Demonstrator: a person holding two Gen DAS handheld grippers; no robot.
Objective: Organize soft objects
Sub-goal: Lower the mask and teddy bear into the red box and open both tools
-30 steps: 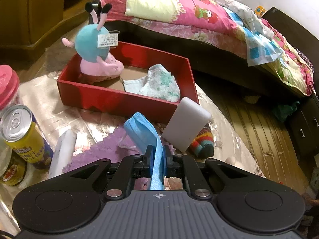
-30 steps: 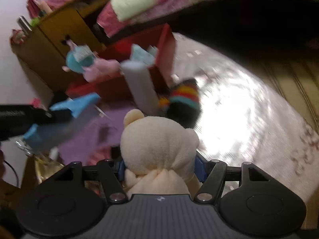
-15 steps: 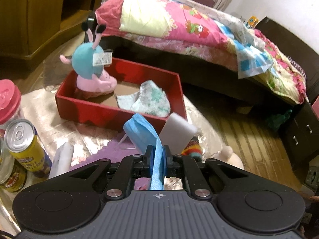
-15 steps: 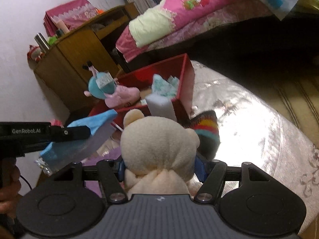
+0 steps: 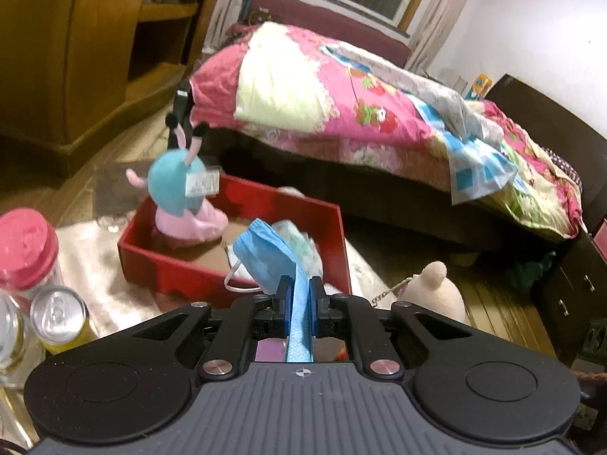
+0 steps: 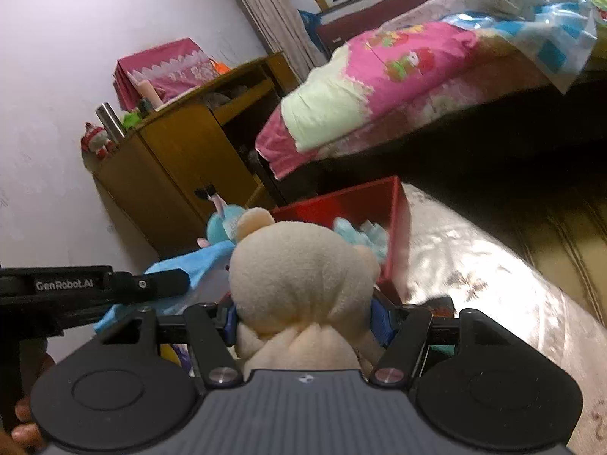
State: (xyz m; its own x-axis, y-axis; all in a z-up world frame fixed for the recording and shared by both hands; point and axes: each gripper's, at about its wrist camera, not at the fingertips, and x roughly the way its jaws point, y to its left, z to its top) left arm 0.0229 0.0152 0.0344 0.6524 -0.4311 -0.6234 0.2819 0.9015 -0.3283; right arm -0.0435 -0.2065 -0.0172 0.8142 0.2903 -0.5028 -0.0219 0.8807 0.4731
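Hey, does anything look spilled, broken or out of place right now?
Nothing stands out. The left gripper pinches a blue face mask, the right gripper squeezes a cream plush bear, and the red box sits level.

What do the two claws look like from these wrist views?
Both are matte black: a ribbed grey-black body, two round discs, angled linkage arms with silver screws, blue pads. The left claw shows again in the right wrist view as a black bar with white "GenRobot.AI" lettering. The right claw looks identical.
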